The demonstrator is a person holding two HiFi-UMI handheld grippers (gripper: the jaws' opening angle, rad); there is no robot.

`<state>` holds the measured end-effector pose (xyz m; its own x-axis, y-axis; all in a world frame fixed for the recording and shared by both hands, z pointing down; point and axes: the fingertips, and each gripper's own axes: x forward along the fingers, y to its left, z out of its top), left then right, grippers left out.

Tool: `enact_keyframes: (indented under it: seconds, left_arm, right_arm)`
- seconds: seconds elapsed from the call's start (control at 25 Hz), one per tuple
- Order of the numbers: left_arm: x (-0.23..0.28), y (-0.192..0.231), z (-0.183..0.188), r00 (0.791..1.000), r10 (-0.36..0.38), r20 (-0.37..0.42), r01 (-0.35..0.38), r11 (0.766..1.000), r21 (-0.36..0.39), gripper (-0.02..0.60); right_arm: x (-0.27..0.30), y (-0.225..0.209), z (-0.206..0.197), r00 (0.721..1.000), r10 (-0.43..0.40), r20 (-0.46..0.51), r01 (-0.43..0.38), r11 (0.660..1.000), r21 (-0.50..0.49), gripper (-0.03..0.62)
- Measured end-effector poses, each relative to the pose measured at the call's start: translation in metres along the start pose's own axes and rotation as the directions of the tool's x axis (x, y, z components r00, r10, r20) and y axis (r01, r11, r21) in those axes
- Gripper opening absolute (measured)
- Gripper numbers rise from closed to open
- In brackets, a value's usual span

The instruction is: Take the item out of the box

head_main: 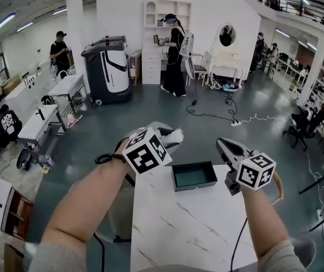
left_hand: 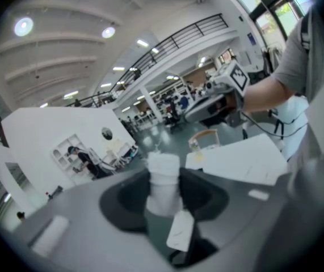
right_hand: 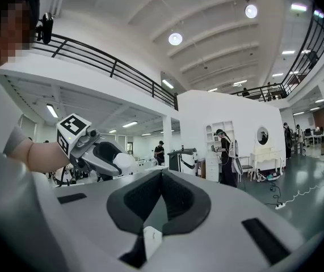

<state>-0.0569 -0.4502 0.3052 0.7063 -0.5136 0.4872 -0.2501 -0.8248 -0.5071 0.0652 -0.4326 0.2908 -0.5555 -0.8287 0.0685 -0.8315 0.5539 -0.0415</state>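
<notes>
We see the item (head_main: 177, 134), a small white thing, clamped at the tip of the left gripper (head_main: 167, 137). In the left gripper view it stands upright between the two dark jaws, which press on it from both sides. It is out of the box (head_main: 193, 175) and apart from it, up and to the left of the box's far left corner, past the table's edge and over the dark floor.

The box is a shallow, dark teal tray with its top open. We find it on the white marbled table (head_main: 196, 225), close to the far edge.

To the right of the box, near the table's far right corner, we see the right gripper (head_main: 225, 146). In its own view the jaws are drawn together, pad against pad.

Further off, a person in dark clothes (head_main: 174, 55) stands beside a white shelf (head_main: 164, 16), and a grey machine (head_main: 108, 67) stands to the left of them.
</notes>
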Motion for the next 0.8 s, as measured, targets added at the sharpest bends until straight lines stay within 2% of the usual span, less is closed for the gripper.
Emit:
enact_keyframes:
  seconds: [0.24, 0.44, 0.8]
  left_arm:
    - [-0.04, 0.005, 0.027, 0.999, 0.031, 0.04, -0.032, 0.999, 0.014, 0.164]
    - [-0.064, 0.009, 0.06, 0.994, 0.065, 0.088, -0.066, 0.998, 0.011, 0.164]
    - [-0.074, -0.014, 0.112, 0.985, 0.137, 0.105, -0.129, 0.989, -0.076, 0.164]
  right_arm:
    - [-0.014, 0.017, 0.03, 0.999, 0.004, 0.034, -0.003, 1.0, -0.013, 0.008]
    - [-0.032, 0.013, 0.055, 0.998, 0.0, 0.055, 0.001, 1.0, -0.023, 0.008]
    - [-0.083, -0.002, 0.077, 0.997, 0.051, 0.064, -0.047, 0.997, -0.057, 0.008]
